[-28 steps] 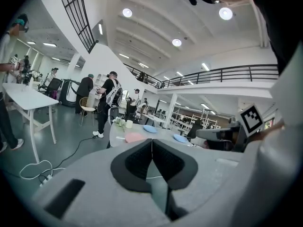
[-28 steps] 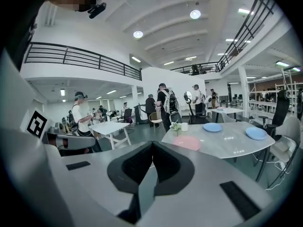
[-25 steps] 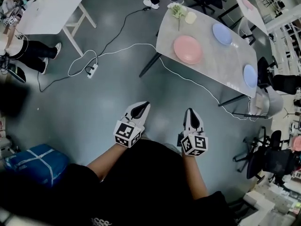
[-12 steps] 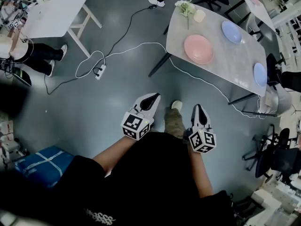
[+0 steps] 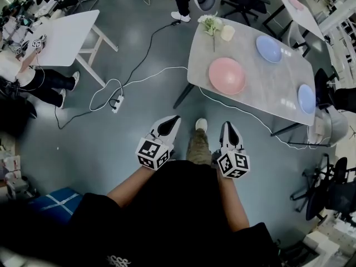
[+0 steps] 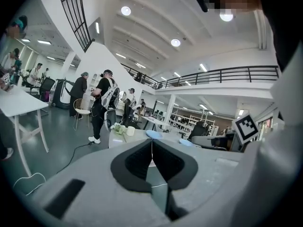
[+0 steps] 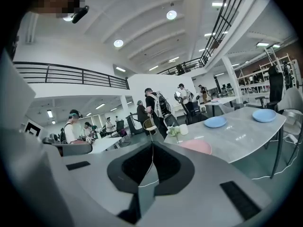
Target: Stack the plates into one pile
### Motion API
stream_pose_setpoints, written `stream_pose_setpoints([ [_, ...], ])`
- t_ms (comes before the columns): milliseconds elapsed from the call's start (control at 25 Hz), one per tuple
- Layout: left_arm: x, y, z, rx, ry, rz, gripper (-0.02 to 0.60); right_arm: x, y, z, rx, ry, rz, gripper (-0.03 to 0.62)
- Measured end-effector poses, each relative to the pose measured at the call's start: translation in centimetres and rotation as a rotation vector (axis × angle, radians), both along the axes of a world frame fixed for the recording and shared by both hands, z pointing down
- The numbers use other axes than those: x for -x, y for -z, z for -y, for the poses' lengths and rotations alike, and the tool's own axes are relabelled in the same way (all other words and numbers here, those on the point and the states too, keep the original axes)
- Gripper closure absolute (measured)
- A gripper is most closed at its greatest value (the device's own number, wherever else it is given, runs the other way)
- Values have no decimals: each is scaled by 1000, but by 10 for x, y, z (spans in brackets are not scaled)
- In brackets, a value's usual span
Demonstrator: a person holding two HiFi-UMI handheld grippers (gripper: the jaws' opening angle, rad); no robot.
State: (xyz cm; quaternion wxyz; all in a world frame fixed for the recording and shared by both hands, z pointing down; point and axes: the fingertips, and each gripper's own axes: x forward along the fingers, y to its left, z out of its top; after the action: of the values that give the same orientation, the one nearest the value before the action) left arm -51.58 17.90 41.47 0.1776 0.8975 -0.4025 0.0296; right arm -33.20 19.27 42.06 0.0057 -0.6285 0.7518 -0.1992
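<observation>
Head view, pink plate [image 5: 227,75], two blue plates [image 5: 269,48]

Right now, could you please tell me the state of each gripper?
Left gripper: closed, holding nothing.
Right gripper: closed, holding nothing.

No words or numbers can be read; the white print [image 5: 120,260] on the person's black shirt [image 5: 178,204] is cut off and blurred.
</observation>
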Motion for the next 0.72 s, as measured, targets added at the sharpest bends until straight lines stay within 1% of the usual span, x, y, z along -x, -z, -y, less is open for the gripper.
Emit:
stream_pose_setpoints([
  [120,-14,-1,39,8,1,24,565,-16,1,49,-10,22,12,582],
  [200,-29,-3,68,23,0,42,565,-33,1,83,0,40,45,582],
  [280,-47,-11,95,59,0,44,565,-52,2,111,19,55,84,582],
  [400,-70,-29,132,123,3,56,565,-77,-10,143,64,79,101,582],
  [480,-82,-49,162,185,27,94,565,-96,-27,167,102,85,99,580],
  [600,-94,-90,199,316,87,154,565,-130,-55,196,149,73,72,580],
  [640,-99,-102,209,350,94,165,565,-142,-66,203,172,70,61,580],
  [720,-111,-123,228,389,81,190,565,-164,-92,219,230,69,48,580],
])
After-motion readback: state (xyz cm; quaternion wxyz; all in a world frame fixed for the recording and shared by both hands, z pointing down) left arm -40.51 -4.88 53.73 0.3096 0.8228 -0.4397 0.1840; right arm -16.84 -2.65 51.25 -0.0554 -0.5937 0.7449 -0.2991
